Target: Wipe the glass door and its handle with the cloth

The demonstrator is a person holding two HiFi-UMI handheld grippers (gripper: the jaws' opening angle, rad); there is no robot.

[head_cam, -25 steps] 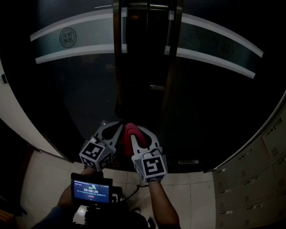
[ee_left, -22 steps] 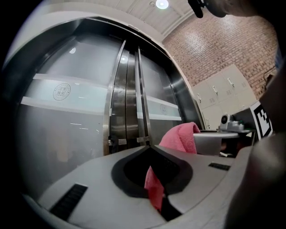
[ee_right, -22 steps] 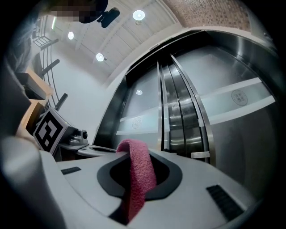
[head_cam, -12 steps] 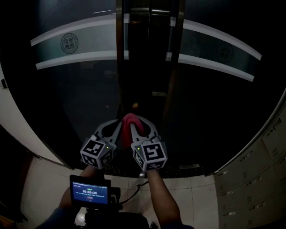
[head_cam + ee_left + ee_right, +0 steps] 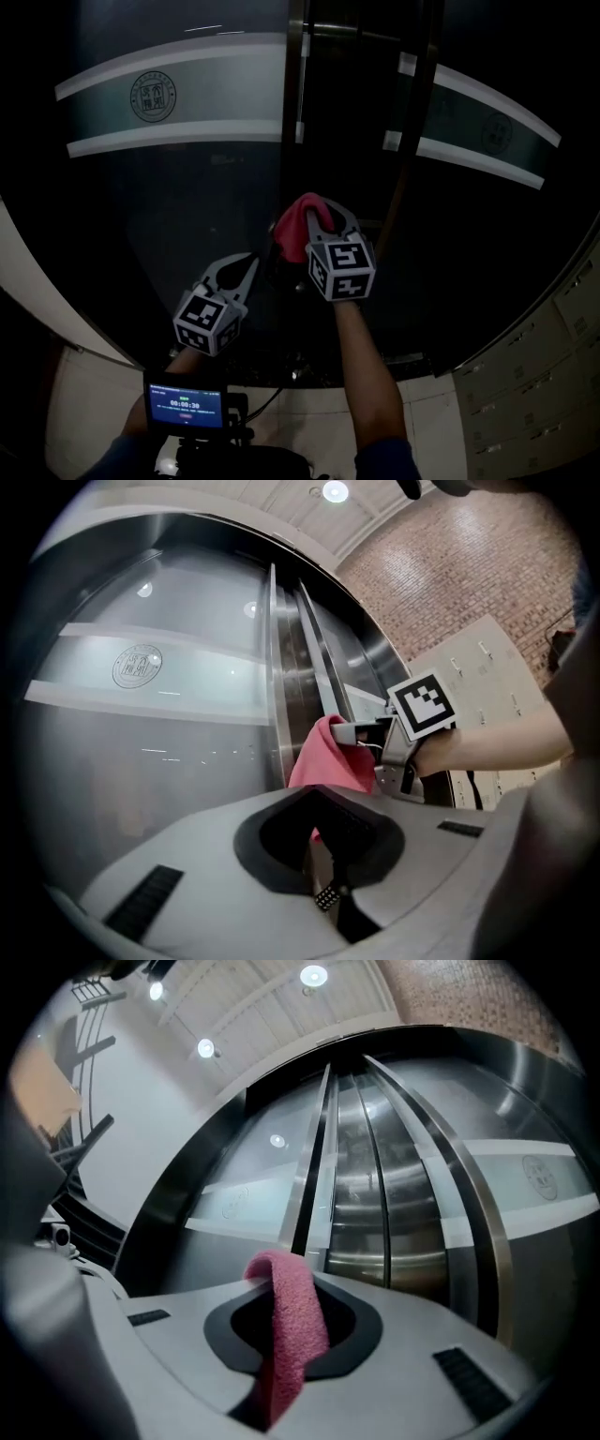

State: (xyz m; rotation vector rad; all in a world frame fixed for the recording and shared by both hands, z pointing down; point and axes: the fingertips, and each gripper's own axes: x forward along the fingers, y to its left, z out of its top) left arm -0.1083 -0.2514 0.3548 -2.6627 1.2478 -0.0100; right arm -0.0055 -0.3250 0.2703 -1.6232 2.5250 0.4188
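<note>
Right claw (image 5: 317, 216) grips pink cloth (image 5: 292, 223); left claw (image 5: 251, 264) closed, empty.

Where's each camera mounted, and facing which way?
Head view: on the person's head, looking steeply down at the glass door; shows left tongs, right tongs, right forearm.
Left gripper view: on left tongs, facing the door; shows its shut jaws, the right forearm.
Right gripper view: on right tongs, facing up the door; jaws clamp the pink cloth.
All three share door and cloth.
</note>
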